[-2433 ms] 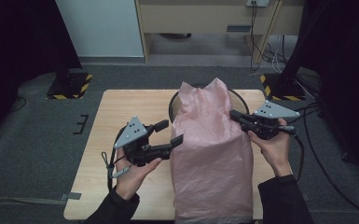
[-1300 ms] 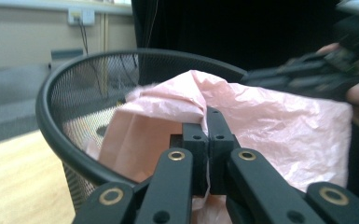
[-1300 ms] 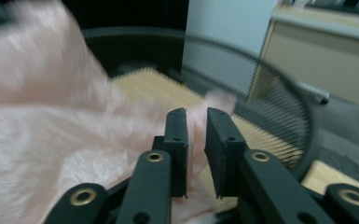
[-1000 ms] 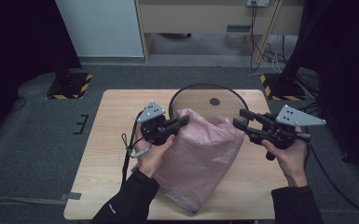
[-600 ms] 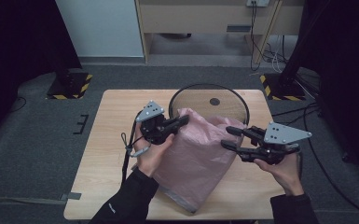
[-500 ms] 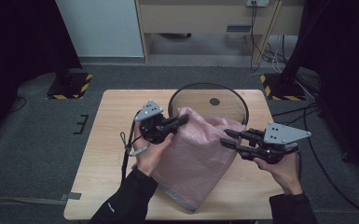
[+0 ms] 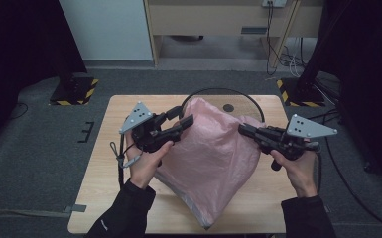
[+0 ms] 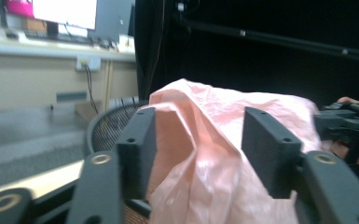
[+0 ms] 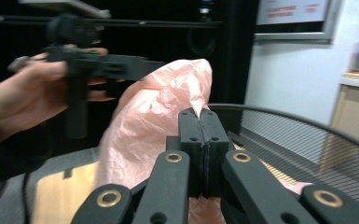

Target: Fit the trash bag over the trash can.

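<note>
Left of centre in the high view, the left hand-held gripper [image 7: 181, 116] has just been opening, released, pink bag [image 7: 218, 153] between its jaws. Bag centre-frame on the desk [image 7: 99, 193]. Right hand-held gripper [image 7: 243, 130] clenched on the bag's edge.

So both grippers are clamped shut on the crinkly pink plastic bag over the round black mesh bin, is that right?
Not quite. The right gripper is shut on an edge of the crinkly pink plastic bag beside the round black mesh bin, but the left gripper is not: its fingers have just been opening and stand apart, with the bag loose between them. The left gripper view shows it.
</note>
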